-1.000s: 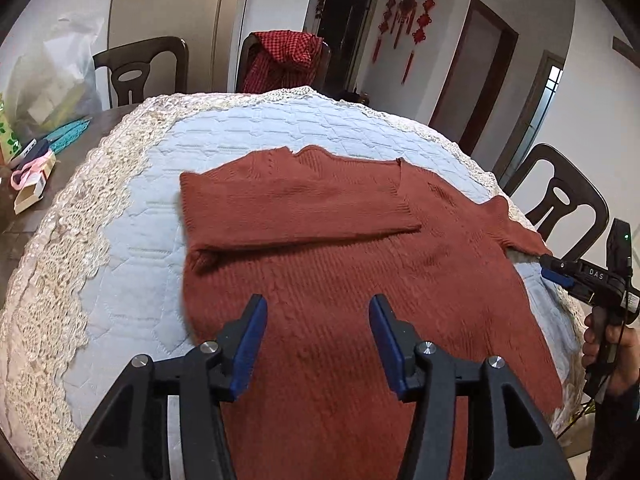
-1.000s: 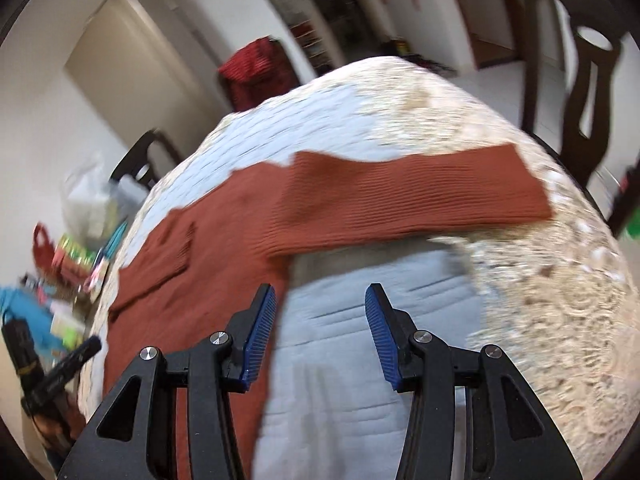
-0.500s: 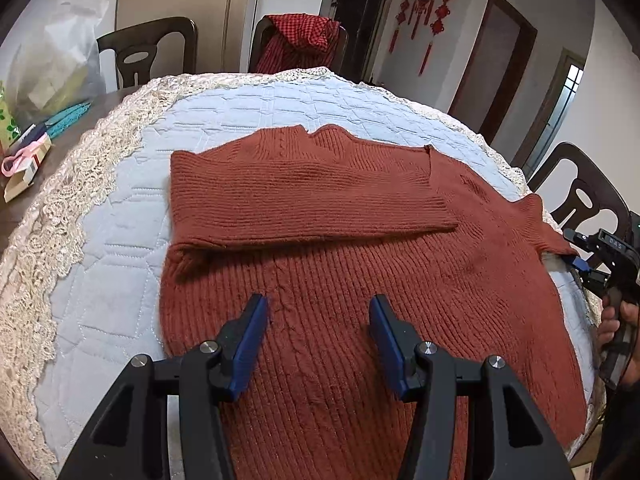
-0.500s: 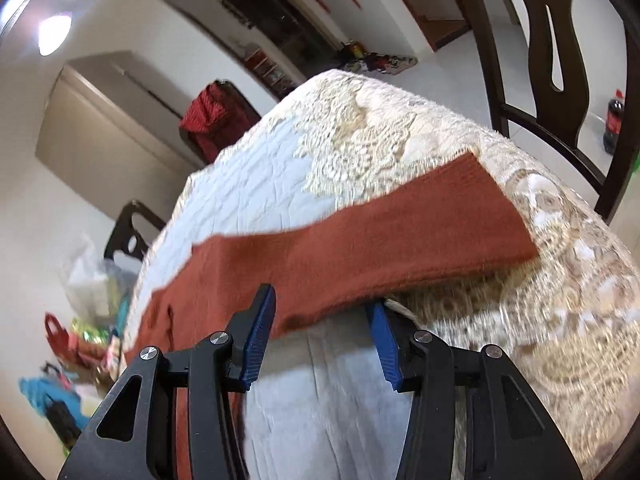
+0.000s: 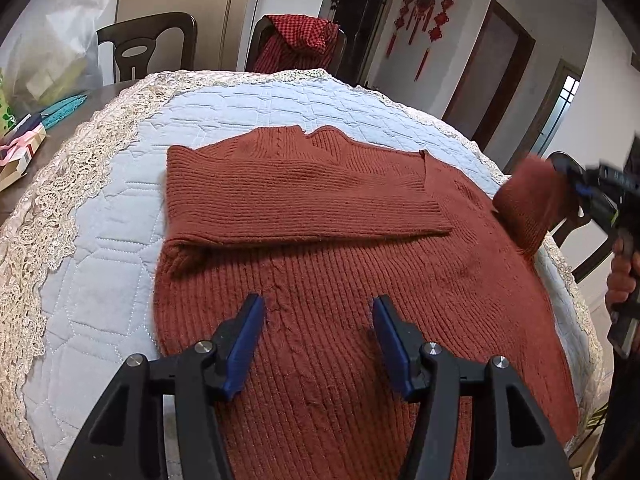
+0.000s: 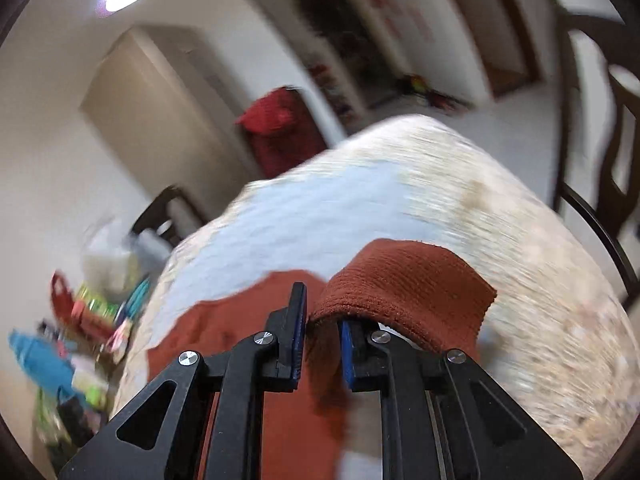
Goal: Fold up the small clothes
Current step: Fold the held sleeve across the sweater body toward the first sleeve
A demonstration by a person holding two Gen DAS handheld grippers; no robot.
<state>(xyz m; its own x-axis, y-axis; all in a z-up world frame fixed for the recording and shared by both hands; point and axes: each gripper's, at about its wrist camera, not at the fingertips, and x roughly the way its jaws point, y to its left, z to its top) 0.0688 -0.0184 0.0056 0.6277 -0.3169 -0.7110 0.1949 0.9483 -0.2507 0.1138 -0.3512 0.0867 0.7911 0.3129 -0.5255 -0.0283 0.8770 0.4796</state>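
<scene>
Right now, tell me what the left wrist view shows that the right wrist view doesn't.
Left wrist only: the open left gripper over the sweater body, one sleeve already folded across the chest, and the hand holding the right gripper.

Right wrist only: the right gripper with its jaws just closed, pinching the other sleeve's edge.

Both: that lifted sleeve, the quilted lace-edged cover.

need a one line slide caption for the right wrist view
Right gripper, just closed on the rust sweater's sleeve, lifts it above the quilted table cover.
</scene>
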